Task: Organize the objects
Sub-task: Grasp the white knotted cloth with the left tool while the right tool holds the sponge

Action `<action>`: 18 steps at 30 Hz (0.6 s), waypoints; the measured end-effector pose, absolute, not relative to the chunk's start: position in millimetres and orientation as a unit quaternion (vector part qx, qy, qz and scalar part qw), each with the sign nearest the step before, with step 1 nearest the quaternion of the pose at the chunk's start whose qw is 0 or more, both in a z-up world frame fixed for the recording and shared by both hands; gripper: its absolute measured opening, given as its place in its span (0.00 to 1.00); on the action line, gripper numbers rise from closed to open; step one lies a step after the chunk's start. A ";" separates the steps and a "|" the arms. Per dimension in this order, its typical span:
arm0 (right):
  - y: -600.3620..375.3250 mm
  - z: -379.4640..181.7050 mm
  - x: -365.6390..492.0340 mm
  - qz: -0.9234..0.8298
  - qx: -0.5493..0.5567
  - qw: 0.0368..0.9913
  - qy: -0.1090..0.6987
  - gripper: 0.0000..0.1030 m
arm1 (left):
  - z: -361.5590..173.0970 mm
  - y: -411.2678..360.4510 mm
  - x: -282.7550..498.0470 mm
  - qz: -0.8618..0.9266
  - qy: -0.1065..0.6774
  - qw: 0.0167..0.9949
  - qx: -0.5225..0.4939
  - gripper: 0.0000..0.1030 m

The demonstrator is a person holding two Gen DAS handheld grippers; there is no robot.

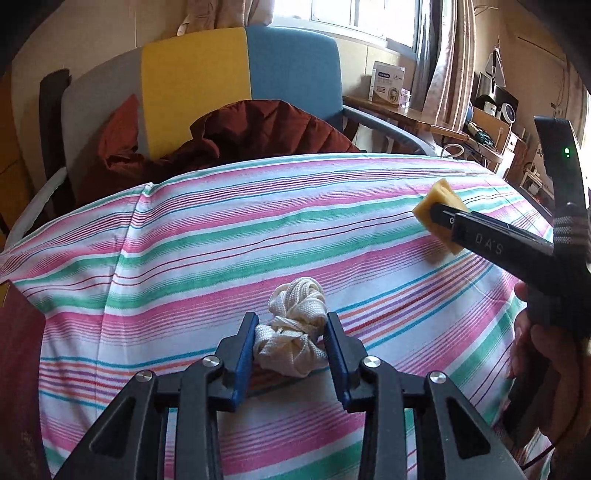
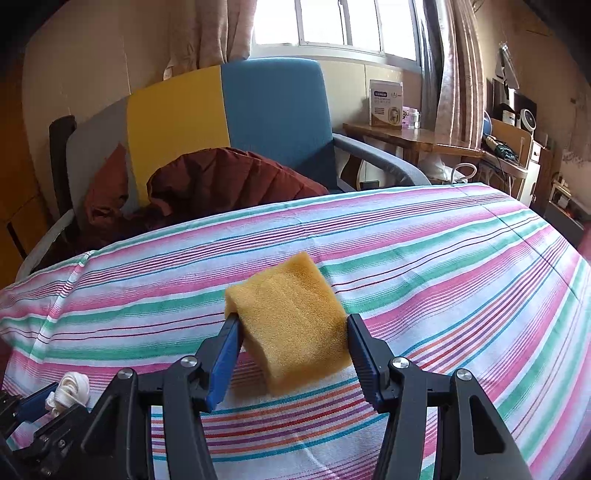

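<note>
At the near edge of the striped cloth that covers the desk, the left tongs are pinched narrow on a bundle of cream woven tape. Their blue pads press its knotted lower part from both sides, and the looped upper part sticks out past the tips. The tape is flat, ribbed and soft, wound into a loose lump that rests on the cloth.

To the right and a little farther off, the right tongs hold a yellow sponge between their pads at a middling width. The sponge is a porous, rounded block, tilted, with its far end raised above the cloth. Seen from the left wrist, it sits at the tips of the right tongs, well apart from the tape, with a hand on the handle at the near right.

The cloth is thin cotton, with pink, green, white and blue stripes and a crease down its left part.

Beyond the far edge of the desk a dark red quilted jacket lies crumpled on an armchair with grey, yellow and blue fabric panels. Farther right, a wooden side table carries a white box below the window.
</note>
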State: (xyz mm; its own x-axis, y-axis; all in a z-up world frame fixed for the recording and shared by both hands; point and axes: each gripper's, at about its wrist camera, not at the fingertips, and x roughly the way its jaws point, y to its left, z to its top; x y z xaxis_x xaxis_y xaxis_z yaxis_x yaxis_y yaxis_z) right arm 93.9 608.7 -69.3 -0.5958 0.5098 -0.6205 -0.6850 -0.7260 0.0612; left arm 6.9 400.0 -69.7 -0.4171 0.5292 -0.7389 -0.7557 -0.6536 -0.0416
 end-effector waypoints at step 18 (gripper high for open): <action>570.8 -58.0 109.1 0.884 -0.289 0.349 0.112 0.56 | -65.2 333.5 30.5 0.841 0.116 0.375 -0.373 0.35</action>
State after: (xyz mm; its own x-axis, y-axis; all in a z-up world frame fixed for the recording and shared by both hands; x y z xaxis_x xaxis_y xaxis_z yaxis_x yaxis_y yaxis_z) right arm 109.1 570.8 -58.0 -0.5895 0.5530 -0.5888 -0.6823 -0.7311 -0.0034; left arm 30.5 333.5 -65.2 -0.4403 0.5447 -0.7137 -0.7173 -0.6915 -0.0852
